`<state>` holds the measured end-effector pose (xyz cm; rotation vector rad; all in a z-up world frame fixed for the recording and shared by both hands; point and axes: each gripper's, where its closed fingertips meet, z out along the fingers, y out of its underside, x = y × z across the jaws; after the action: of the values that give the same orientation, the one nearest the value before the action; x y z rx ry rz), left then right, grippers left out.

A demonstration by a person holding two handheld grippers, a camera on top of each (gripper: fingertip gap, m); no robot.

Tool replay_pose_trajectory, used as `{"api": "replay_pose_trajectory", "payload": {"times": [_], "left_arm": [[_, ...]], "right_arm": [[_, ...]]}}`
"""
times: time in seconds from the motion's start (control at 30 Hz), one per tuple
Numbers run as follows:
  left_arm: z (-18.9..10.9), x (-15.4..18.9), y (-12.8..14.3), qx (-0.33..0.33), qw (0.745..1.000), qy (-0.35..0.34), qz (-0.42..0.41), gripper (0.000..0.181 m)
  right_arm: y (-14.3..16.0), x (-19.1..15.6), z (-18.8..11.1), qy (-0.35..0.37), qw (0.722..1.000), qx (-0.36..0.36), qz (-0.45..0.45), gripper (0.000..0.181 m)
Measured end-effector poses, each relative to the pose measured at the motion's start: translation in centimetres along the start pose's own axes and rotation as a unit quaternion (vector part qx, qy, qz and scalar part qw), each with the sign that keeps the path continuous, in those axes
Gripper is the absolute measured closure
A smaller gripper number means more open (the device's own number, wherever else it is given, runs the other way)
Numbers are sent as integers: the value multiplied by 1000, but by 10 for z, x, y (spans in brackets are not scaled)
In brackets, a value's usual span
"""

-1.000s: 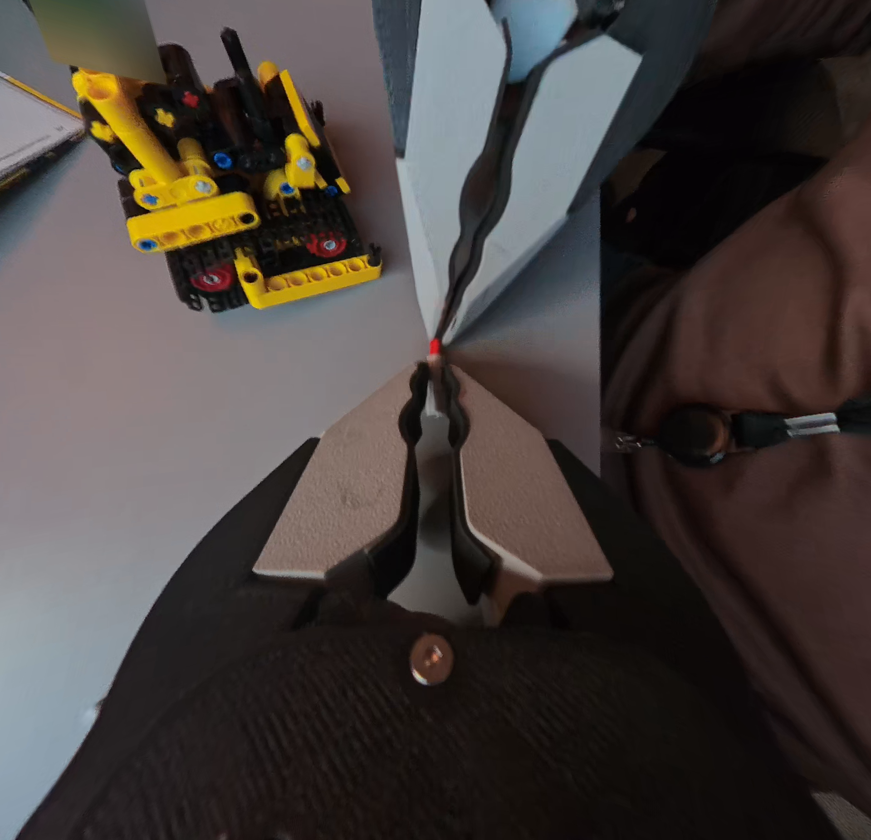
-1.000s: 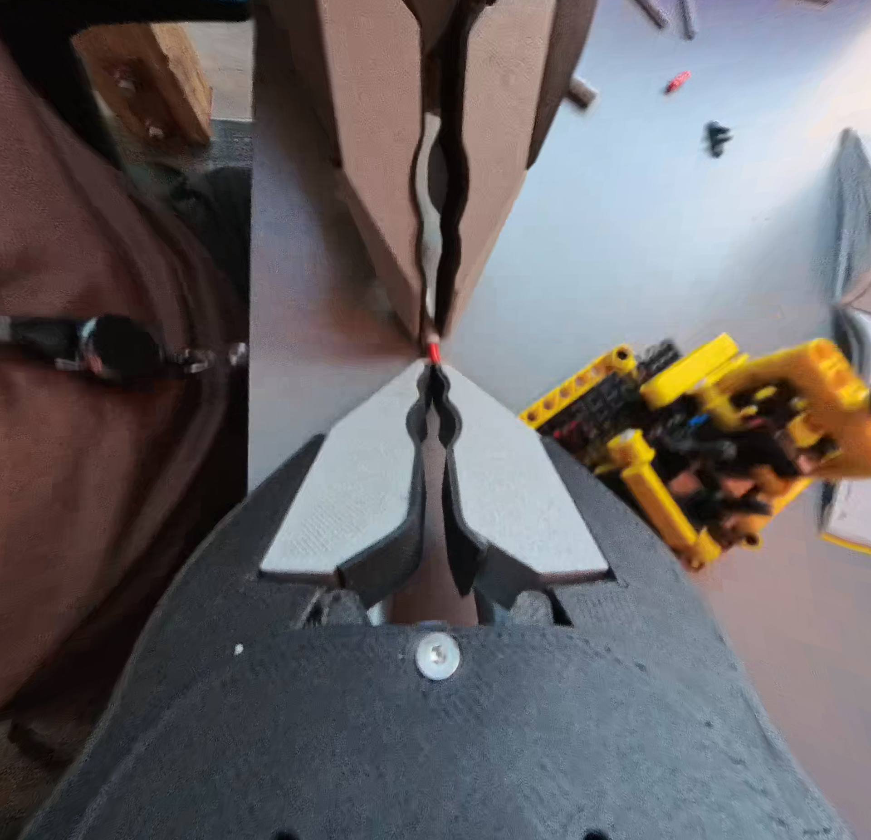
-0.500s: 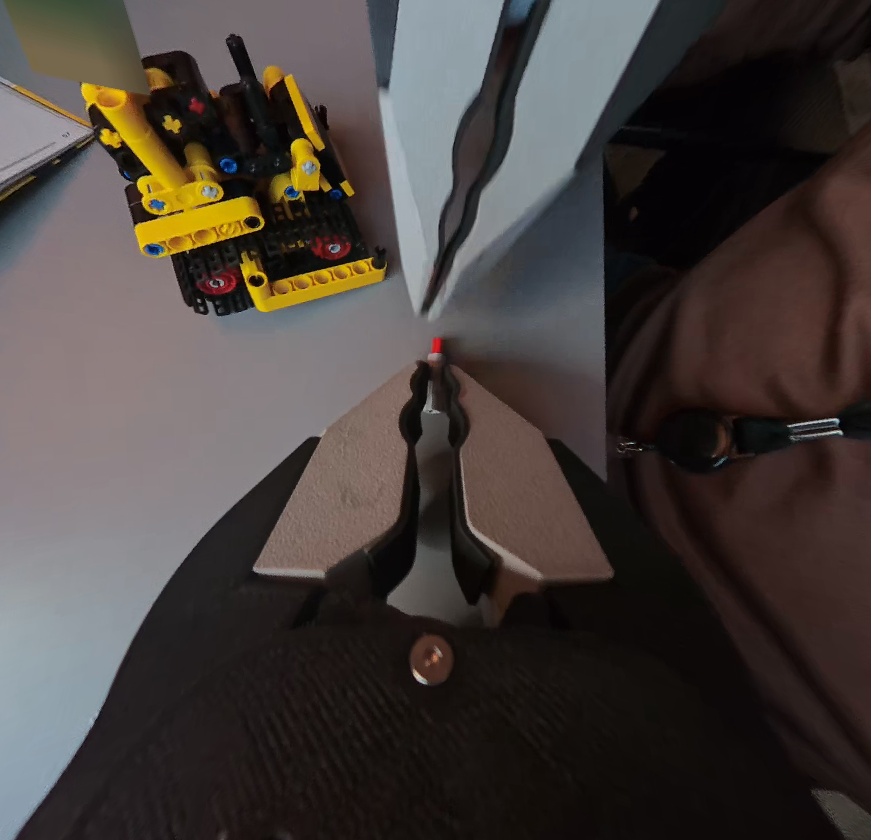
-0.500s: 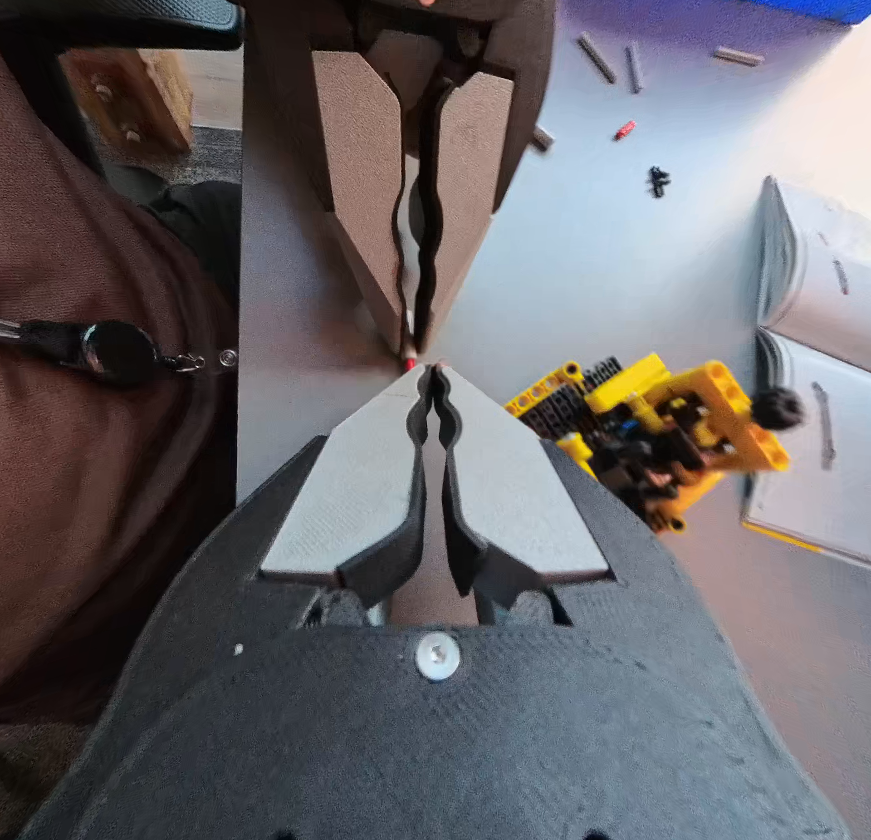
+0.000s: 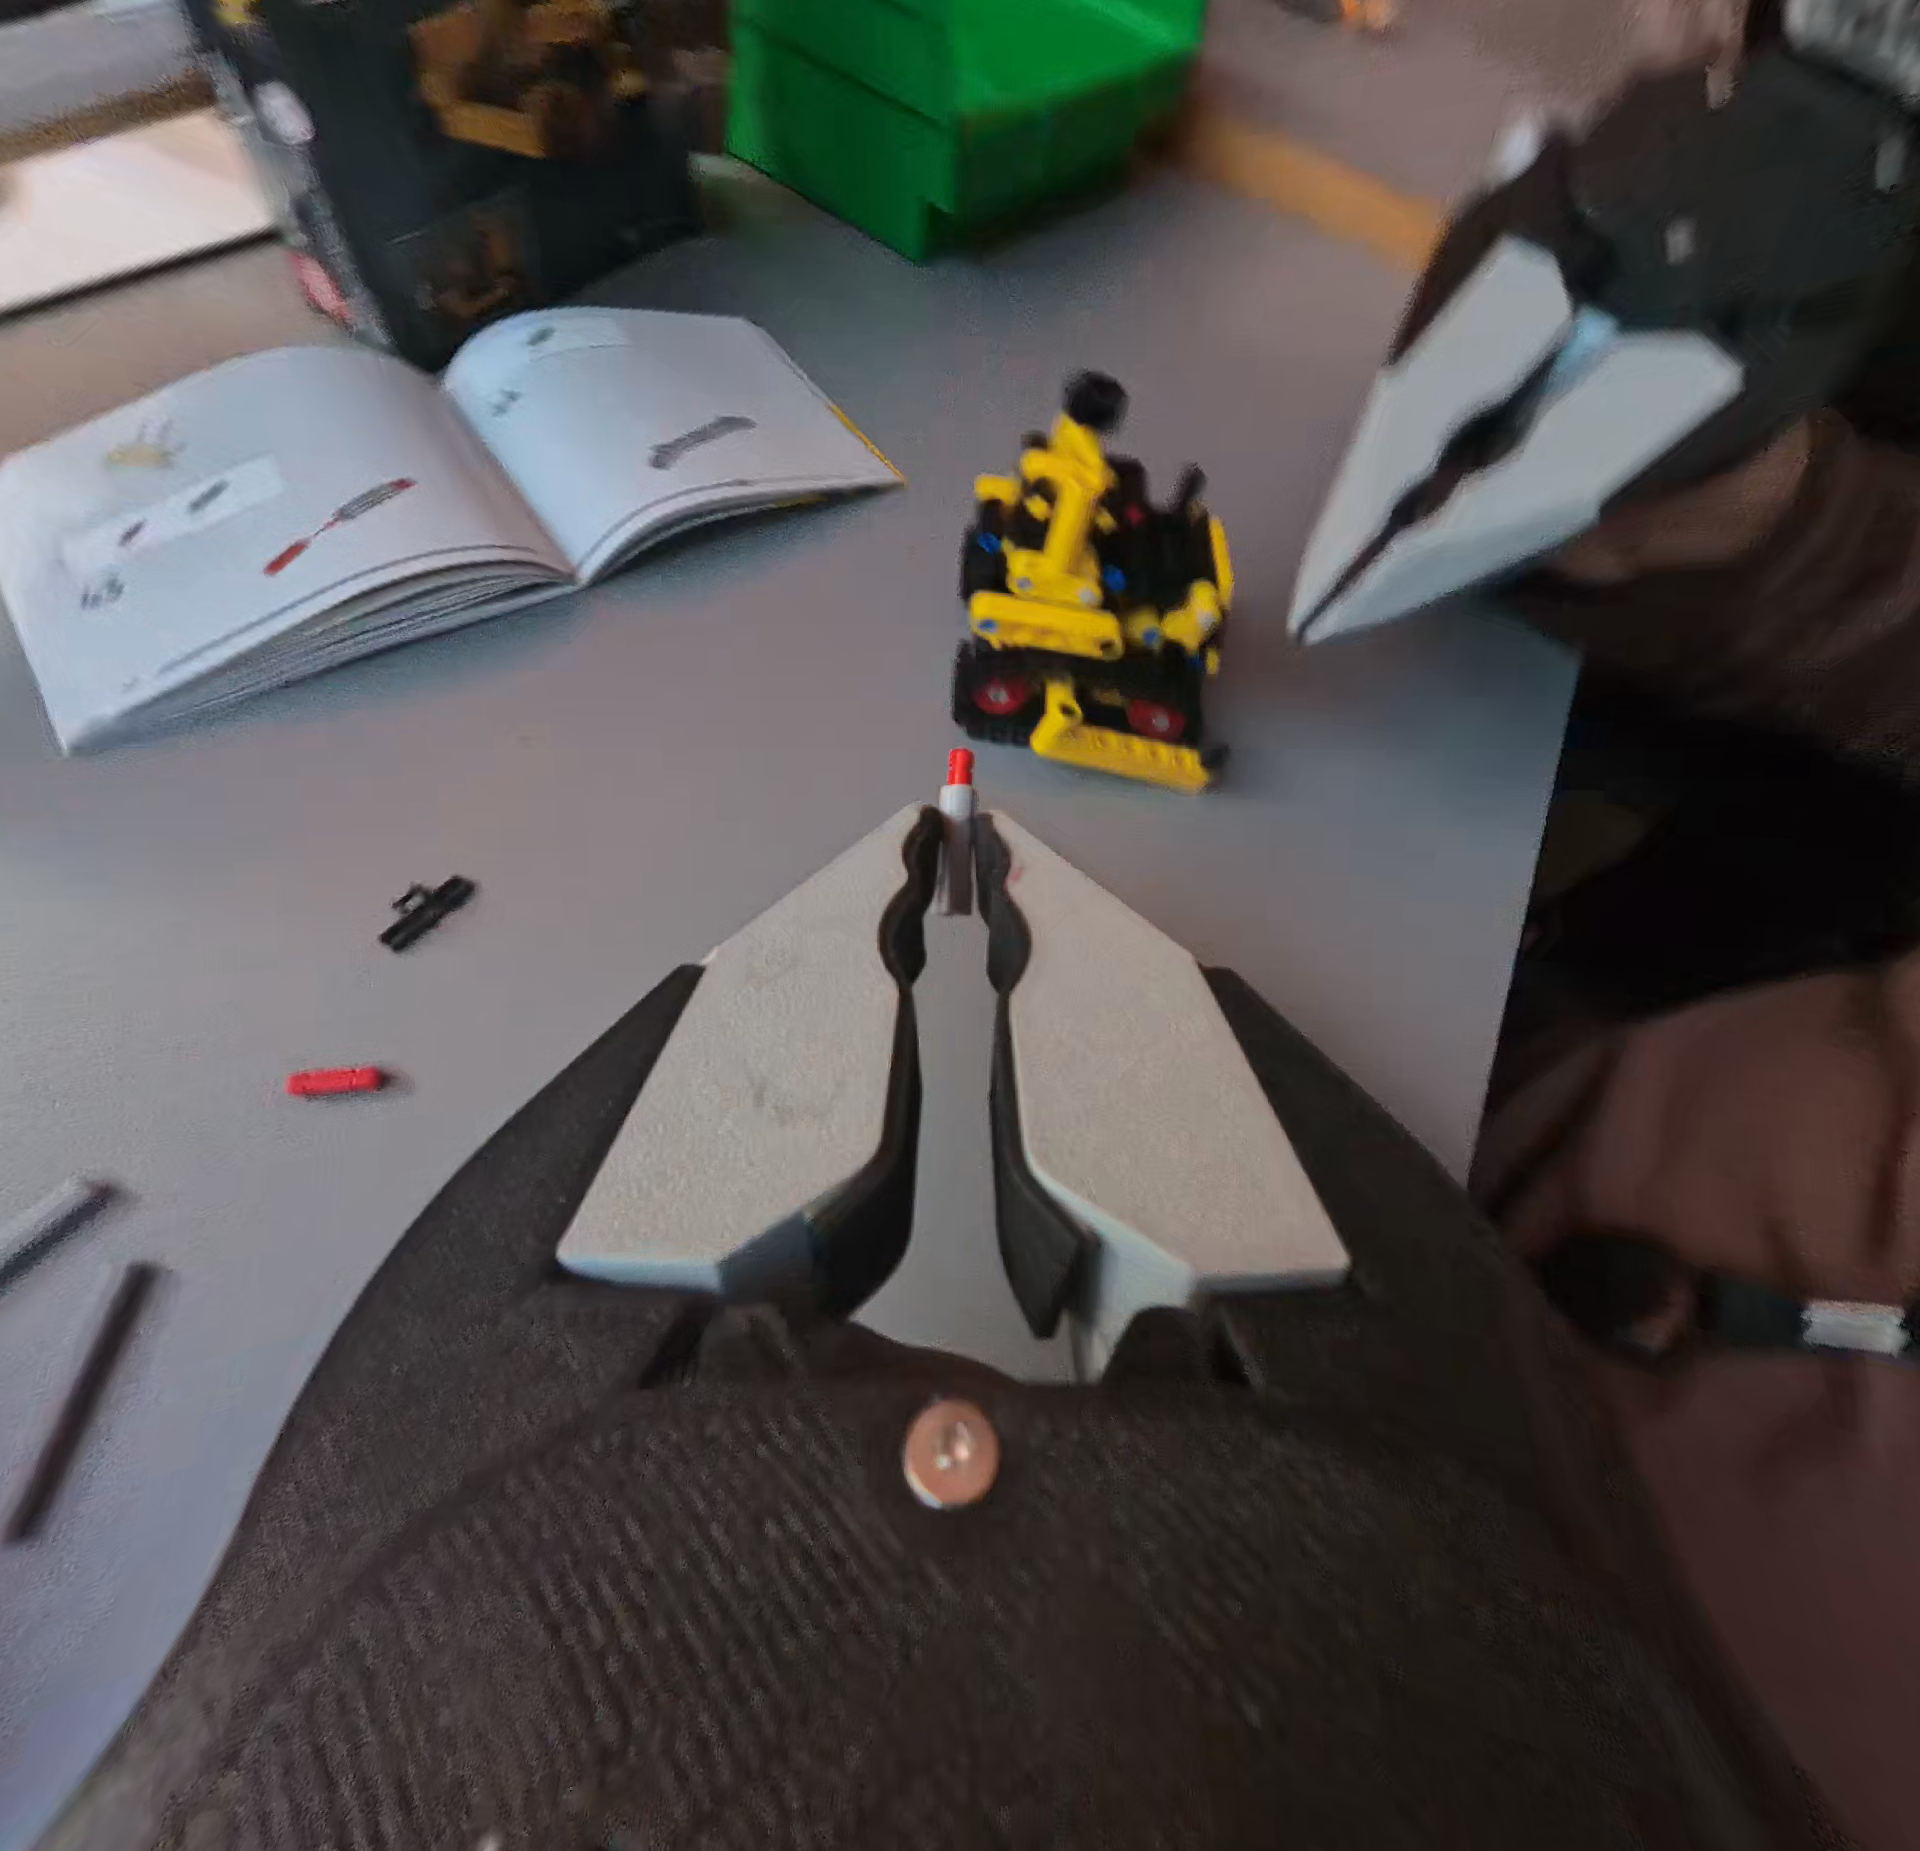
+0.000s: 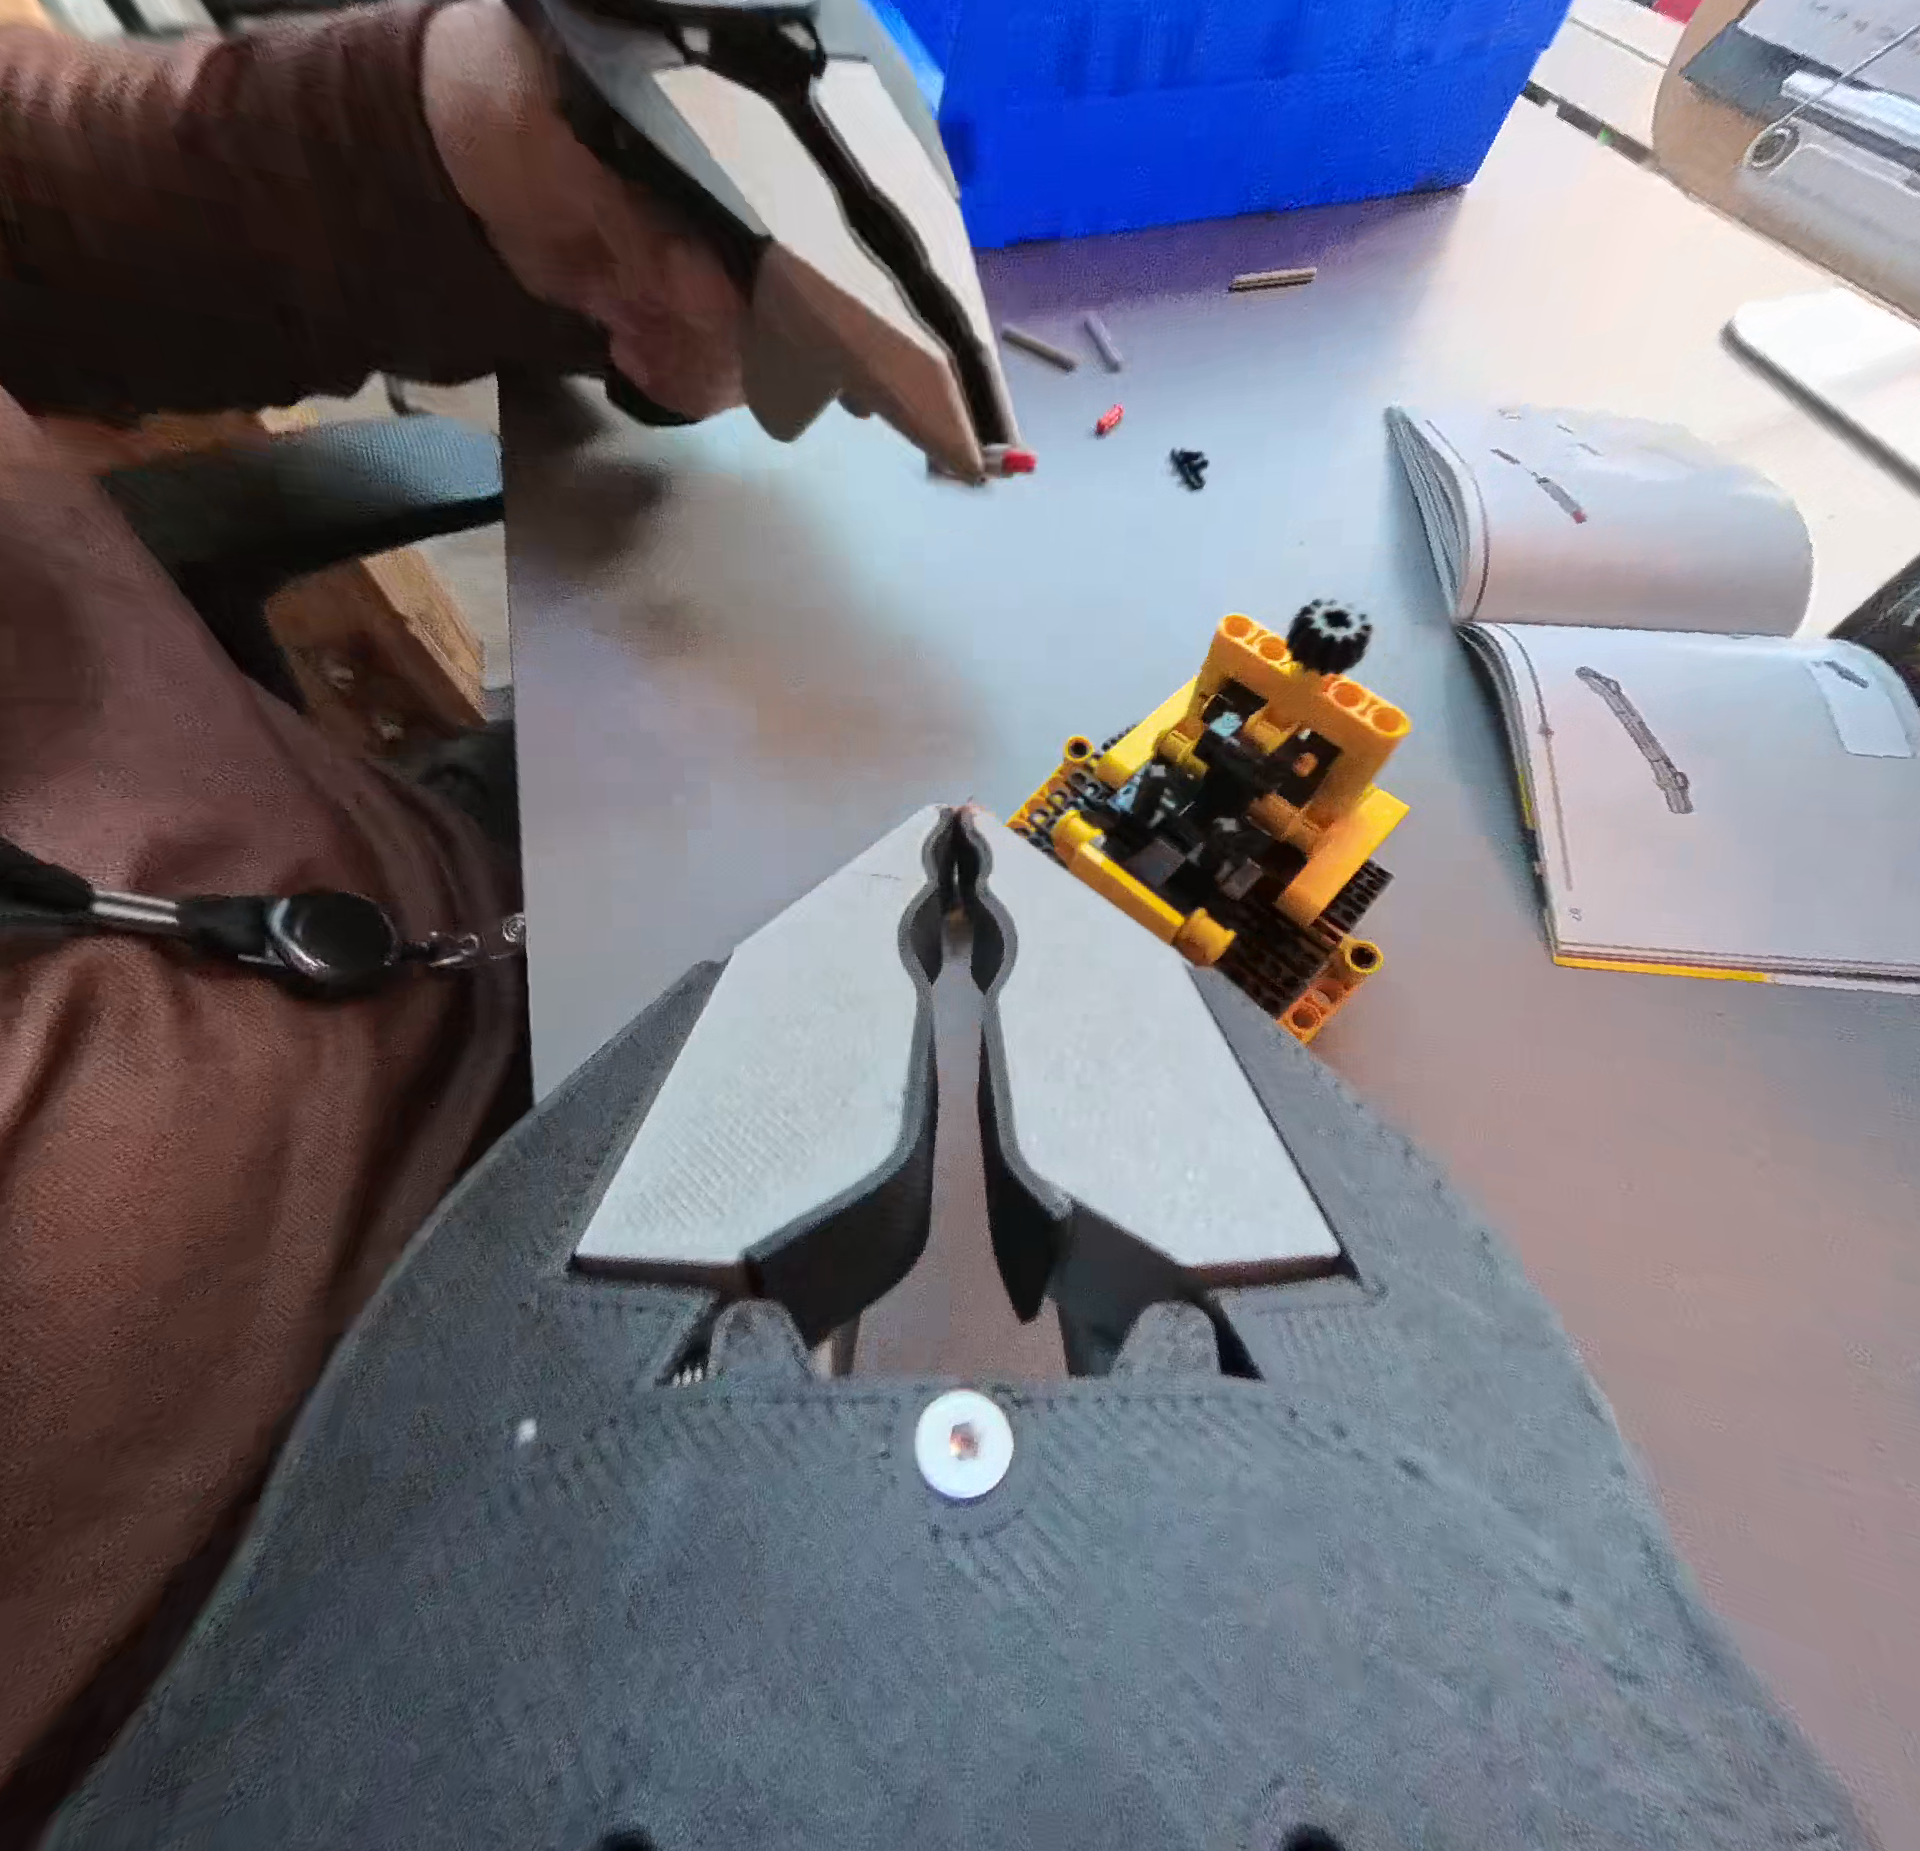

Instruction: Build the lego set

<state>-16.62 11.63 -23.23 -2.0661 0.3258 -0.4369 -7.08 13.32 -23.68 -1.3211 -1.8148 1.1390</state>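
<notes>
The left gripper pinches a small grey pin with a red tip between its fingertips, the red end poking forward toward the yellow and black lego vehicle standing on the grey table. The right gripper hangs blurred to the right of the vehicle, its 2 fingers nearly together. An open instruction booklet lies to the left, with a black piece, a red pin and 2 dark rods loose on the table, and a green bin behind.
</notes>
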Motion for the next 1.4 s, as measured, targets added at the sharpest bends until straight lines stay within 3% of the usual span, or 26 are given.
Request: {"api": "replay_pose_trajectory", "payload": {"times": [0.13,0.37,0.63,0.77,0.9,1.0,1.07,1.4], "left_arm": [[7,-15,-5,17,983,31,-180,177],[8,-14,-7,48,966,52,-247,177],[2,22,-4,37,983,103,-145,173],[-6,27,-25,110,975,130,-144,181],[6,3,3,37,989,72,-127,181],[1,-5,14,3,995,53,-85,181],[-2,-17,19,-19,999,21,-45,172],[15,-5,33,-79,996,34,39,158]], "right_arm": [[-13,2,-2,-19,998,28,59,181],[-14,-22,11,-35,998,17,46,181],[-11,-42,32,-46,999,-18,1,181],[-13,-41,39,-38,999,-19,-19,181],[6,-24,43,-7,997,-72,-21,181],[10,-14,35,18,997,-61,-33,181],[15,-4,29,37,996,-68,-35,181],[21,24,28,87,987,-102,-84,181]]}}
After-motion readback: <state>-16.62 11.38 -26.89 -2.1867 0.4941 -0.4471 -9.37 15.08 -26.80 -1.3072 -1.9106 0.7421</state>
